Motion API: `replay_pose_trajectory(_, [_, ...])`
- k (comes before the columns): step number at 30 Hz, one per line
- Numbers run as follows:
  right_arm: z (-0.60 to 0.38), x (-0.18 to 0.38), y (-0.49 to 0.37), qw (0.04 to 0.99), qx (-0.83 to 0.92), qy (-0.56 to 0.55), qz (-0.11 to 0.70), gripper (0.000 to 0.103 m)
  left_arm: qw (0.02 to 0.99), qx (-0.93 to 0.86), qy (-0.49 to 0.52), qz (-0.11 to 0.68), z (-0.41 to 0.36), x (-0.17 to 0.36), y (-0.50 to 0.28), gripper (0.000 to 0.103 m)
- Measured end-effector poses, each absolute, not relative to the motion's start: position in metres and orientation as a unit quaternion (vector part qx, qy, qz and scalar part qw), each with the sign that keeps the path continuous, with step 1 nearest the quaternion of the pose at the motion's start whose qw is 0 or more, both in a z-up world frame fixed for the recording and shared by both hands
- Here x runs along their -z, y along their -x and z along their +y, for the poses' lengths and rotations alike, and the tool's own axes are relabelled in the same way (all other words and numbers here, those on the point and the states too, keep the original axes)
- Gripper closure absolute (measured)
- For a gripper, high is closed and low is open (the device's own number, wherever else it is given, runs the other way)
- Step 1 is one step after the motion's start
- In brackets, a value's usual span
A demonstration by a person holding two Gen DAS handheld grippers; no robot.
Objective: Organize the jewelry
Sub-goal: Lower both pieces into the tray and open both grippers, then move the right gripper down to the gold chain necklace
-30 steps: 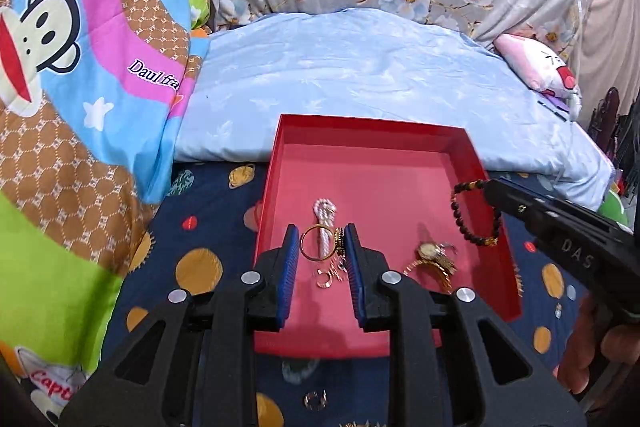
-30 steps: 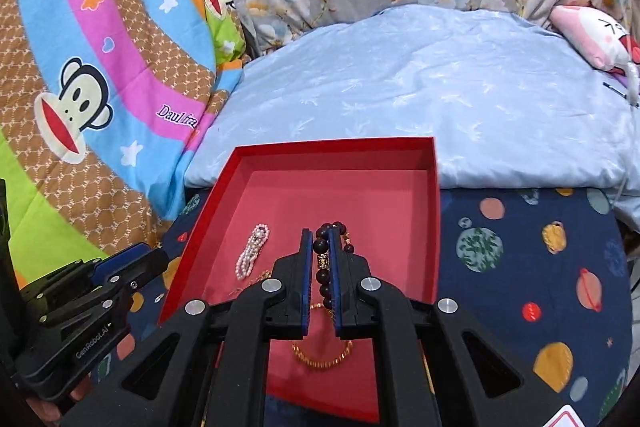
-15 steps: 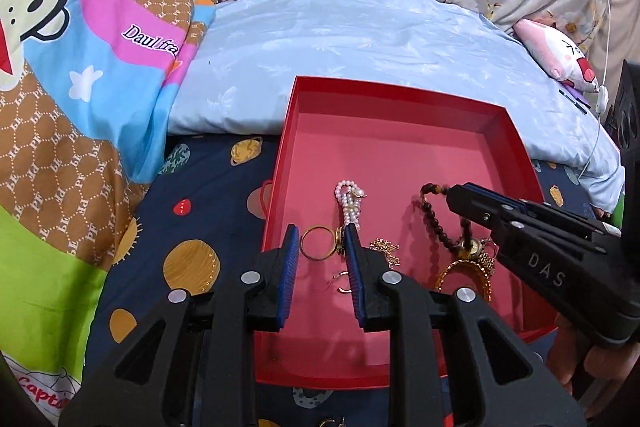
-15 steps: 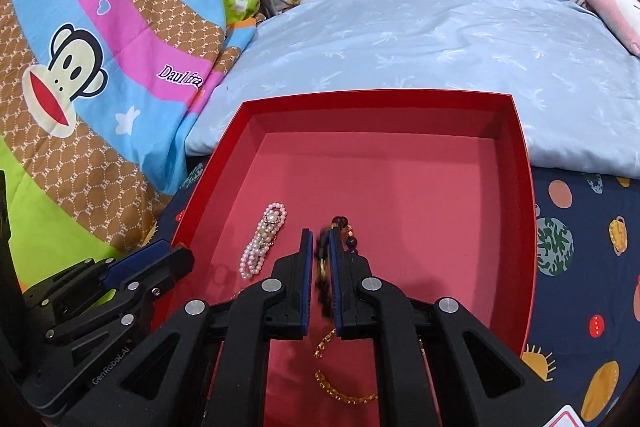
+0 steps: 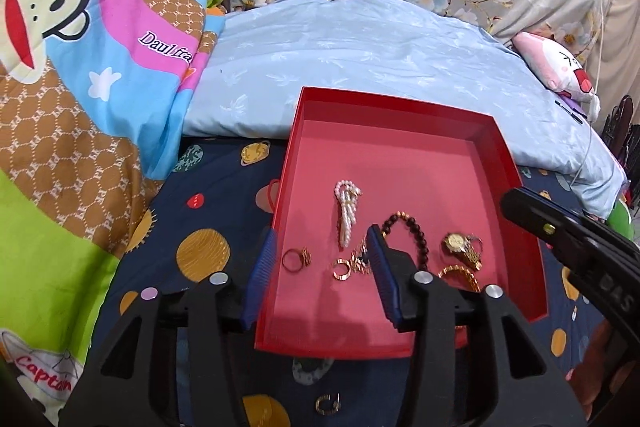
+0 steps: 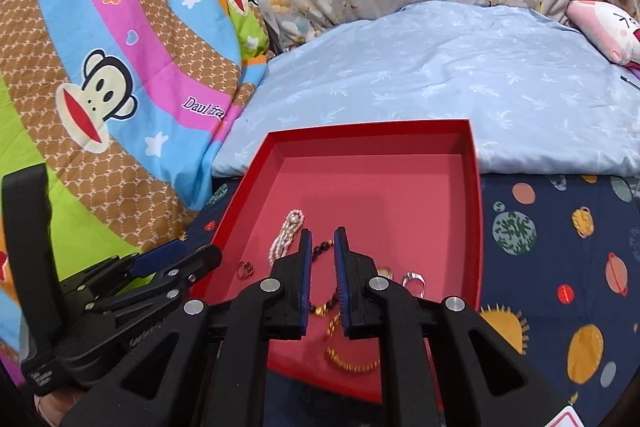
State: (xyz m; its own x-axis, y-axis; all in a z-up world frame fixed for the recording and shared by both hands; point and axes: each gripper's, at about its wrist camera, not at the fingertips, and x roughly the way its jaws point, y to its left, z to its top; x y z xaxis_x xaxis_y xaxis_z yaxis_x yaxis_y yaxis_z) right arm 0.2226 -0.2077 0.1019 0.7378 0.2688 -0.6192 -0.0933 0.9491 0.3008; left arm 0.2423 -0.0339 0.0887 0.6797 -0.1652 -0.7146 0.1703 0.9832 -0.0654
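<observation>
So both grippers are hanging over the red tray (image 5: pixel 516 163), which is sitting on the planet-print sheet (image 5: pixel 208 211) at roughly the 6 o'clock of the blue pillow (image 5: pixel 360 67).

Starting at the left: the left gripper (image 5: pixel 322 255) is opening up right now, jaws spread with nothing pinched. The gold ring (image 5: pixel 295 259) is lying flat on the tray floor between them, a small gold hoop (image 5: pixel 342 269) just at its 3 o'clock. The pearl strand (image 5: pixel 347 213) is sitting at about 12 o'clock from the hoop.

Further right, the right gripper (image 6: pixel 323 259) is also easing its jaws apart. The dark bead bracelet (image 6: pixel 322 249) is lying in the gap, seemingly loose. The gold watch (image 5: pixel 460 247) is resting near the tray's 3 o'clock wall. One stray hoop (image 5: pixel 328 404) is off the tray, at 6 o'clock.

To finish these drops nicely I'd open fully, then lift straight up so no chain snags.

Both hands are tilting downward, fingers aiming into the tray from its near edge.
</observation>
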Motion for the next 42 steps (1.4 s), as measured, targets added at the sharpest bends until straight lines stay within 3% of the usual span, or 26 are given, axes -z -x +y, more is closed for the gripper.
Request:
replay_pose_trajectory(20, [-0.19, -0.066, -0.083, 0.912, -0.09, -0.098, 0.388, 0.09, 0.902, 0.087, -0.018, 0.423, -0.016, -0.061, -0.146, 0.057])
replay_pose_trajectory(27, [-0.191, -0.041, -0.059, 0.899, -0.084, -0.107, 0.415, 0.09, 0.894, 0.08, -0.011, 0.44, 0.008, -0.041, -0.114, 0.046])
replay_pose_trajectory(28, [-0.19, -0.037, -0.056, 0.897, -0.085, -0.111, 0.42, 0.09, 0.894, 0.077, -0.009, 0.441, 0.011, -0.038, -0.109, 0.043])
replay_pose_trajectory(31, [-0.185, -0.031, -0.051, 0.895, -0.084, -0.107, 0.425, 0.076, 0.891, 0.074, -0.008, 0.447, 0.016, -0.031, -0.1, 0.043])
replay_pose_trajectory(42, [-0.147, -0.022, -0.069, 0.887, -0.122, -0.076, 0.439, 0.075, 0.882, 0.065, -0.007, 0.467, 0.026, -0.017, -0.089, 0.042])
